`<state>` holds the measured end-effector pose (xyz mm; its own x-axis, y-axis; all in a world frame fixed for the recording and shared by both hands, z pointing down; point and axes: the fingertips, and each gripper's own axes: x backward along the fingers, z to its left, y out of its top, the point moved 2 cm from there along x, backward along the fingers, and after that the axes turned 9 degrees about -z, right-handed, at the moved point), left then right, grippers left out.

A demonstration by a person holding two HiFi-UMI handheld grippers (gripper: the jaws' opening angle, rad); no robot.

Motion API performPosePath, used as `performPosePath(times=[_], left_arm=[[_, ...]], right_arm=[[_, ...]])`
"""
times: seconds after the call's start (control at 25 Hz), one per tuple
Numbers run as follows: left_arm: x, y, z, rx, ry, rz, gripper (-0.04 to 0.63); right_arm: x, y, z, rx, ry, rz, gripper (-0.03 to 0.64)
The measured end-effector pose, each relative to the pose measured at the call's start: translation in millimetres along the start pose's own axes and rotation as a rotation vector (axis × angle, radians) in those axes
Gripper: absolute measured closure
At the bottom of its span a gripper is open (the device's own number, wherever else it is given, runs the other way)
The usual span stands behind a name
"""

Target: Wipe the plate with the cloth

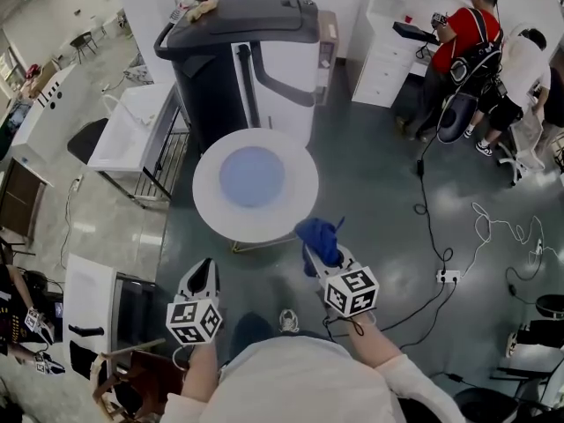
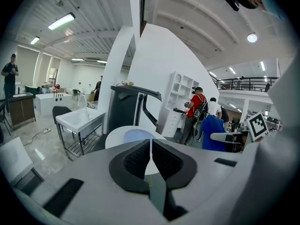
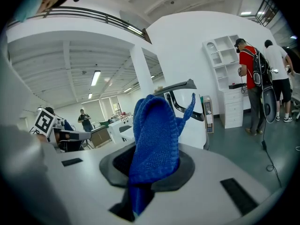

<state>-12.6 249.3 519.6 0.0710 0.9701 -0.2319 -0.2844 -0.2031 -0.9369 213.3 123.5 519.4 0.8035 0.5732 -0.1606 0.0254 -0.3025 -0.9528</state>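
The task is barely begun, by the look of it; the plate (image 1: 252, 176), a pale bluish disc, lies untouched in the middle of the round white worktop (image 1: 211, 203), with nothing else on the worktop around it; the cloth (image 1: 319, 237), a blue knitted one, is not yet on the plate; it is bunched up in the right claw (image 1: 319, 256), whose jaws are closed tight on it; in the right gripper view the cloth (image 3: 154, 135) stands up out of the right claw (image 3: 149, 175) in a folded hump with one corner sticking up, and a tail of it hangs down between the jaws. In the head view the cloth hangs at the worktop's near edge, towards its right side, well short of the plate; whether it is over the rim or just outside it I cannot tell. The left claw (image 1: 203, 270) holds nothing; its jaws (image 2: 150, 162) are pressed together with only a thin seam between them; it is off the worktop's near edge, towards the left, pointed at the plate (image 2: 136, 135). What is done, I judge, is only the picking up of the cloth; what is left is bringing it in over the middle of the worktop, setting it on the plate and rubbing across the whole face; the left claw may be needed to steady the plate's rim.
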Motion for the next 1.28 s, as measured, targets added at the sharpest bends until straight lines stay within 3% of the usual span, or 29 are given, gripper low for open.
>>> performPosePath(times=[0.32, 0.84, 1.28], left_arm=[[-40, 10, 24, 0.014, -0.034, 0.016, 0.552], [-108, 65, 95, -0.023, -0.166, 0.026, 0.552], [-145, 68, 122, -0.023, -0.242, 0.071, 0.552]], right_arm=[[-40, 7, -8, -0.006, -0.032, 0.002, 0.531], [-120, 34, 13, -0.014, -0.153, -0.058, 0.531], [-149, 25, 16, -0.045, -0.235, -0.048, 0.531]])
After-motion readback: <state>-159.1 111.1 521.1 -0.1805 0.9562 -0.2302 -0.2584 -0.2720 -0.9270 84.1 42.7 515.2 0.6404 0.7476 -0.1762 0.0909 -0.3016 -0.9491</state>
